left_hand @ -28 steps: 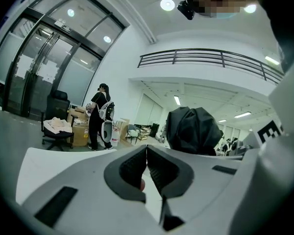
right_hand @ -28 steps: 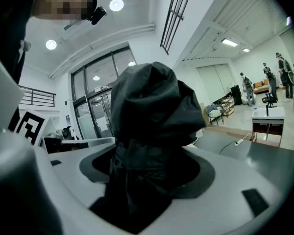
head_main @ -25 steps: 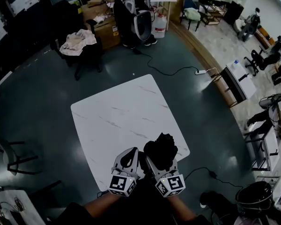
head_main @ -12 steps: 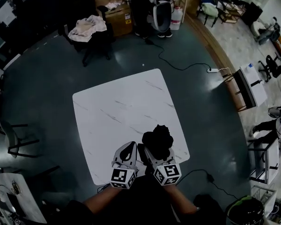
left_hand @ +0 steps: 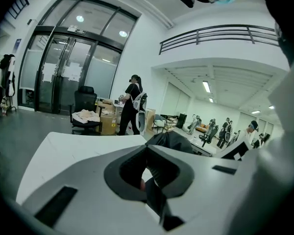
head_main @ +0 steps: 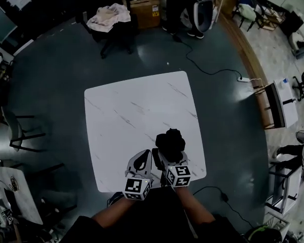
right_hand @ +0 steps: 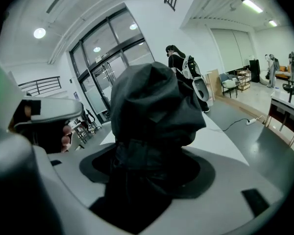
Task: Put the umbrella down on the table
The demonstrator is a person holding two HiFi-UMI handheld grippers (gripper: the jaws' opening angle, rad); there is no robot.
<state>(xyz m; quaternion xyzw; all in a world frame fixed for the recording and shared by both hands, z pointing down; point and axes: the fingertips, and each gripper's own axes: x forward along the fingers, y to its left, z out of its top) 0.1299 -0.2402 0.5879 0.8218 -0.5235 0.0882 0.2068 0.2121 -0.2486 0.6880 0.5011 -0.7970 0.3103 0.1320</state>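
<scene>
Umbrella [head_main: 171, 142] in my right claw [head_main: 168, 157], whose jaws are spread wide and clamped round its bunched middle, over the near right part of the white, marble-patterned desk [head_main: 131, 115]; I cannot tell whether it touches the top. My left claw [head_main: 140, 162] rides just beside it, jaws drawn almost together with something dark in the slit that I cannot name. To do this well, I judge, I should lower the bundle until its weight rests on the desk, well in from the near edge. I would lay it on its side so it cannot roll, and only then part the jaws. It is a black folding umbrella, collapsed, its soft fabric crumpled in loose folds above the grip.
</scene>
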